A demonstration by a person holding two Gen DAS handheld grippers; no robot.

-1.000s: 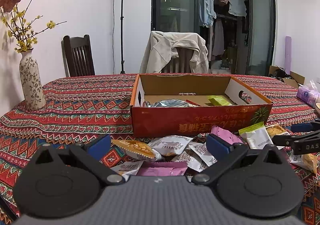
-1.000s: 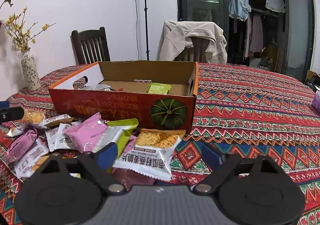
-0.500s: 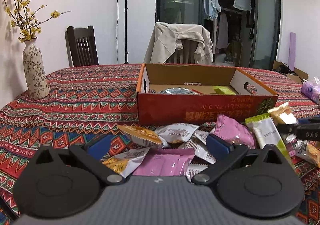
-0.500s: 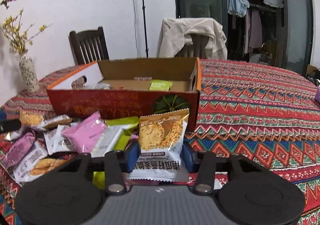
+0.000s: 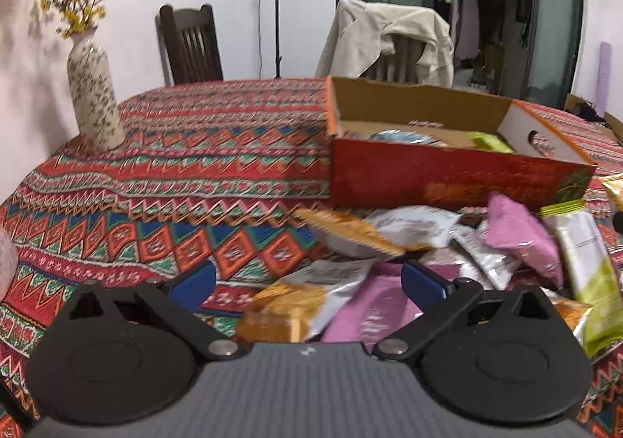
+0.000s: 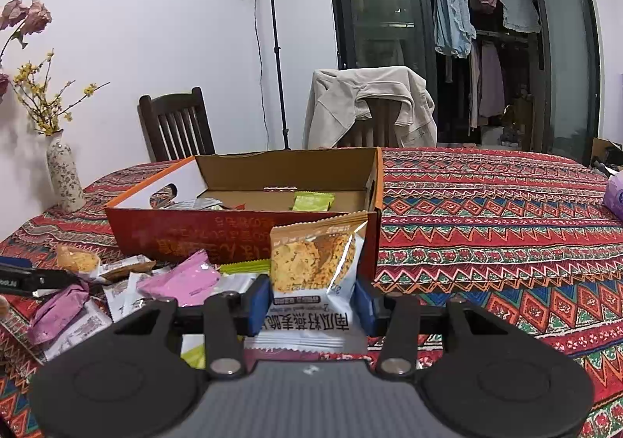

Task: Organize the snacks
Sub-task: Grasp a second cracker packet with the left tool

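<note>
Red, blue and green zigzags cover the tablecloth, and at its far left edge stands a flowered white vase holding yellow-blossomed twigs. Just in from there, low in the right wrist view, the black tip of the left gripper reaches over the heap of snack packets; in its own view the left gripper has its blue pads spread wide with nothing pinched, an orange-and-silver packet and a flat pink packet lying loose on the cloth below the gap. The left wrist picture is blurred, so finer print on those wrappers cannot be read. Beyond the heap sits the open cardboard box, red on its near wall and brown inside, with a silver wrapper at its left end and a small green packet towards the right. A puffy pink packet rests in front of the box, touching the pile. Right of that, the right gripper has its blue pads pressed against both sides of a cracker packet, which stands upright, lifted clear of the pile, with its top edge in front of the box's near right corner. Behind the table are a dark wooden chair, a lamp stand and a second chair draped with a beige jacket.
</note>
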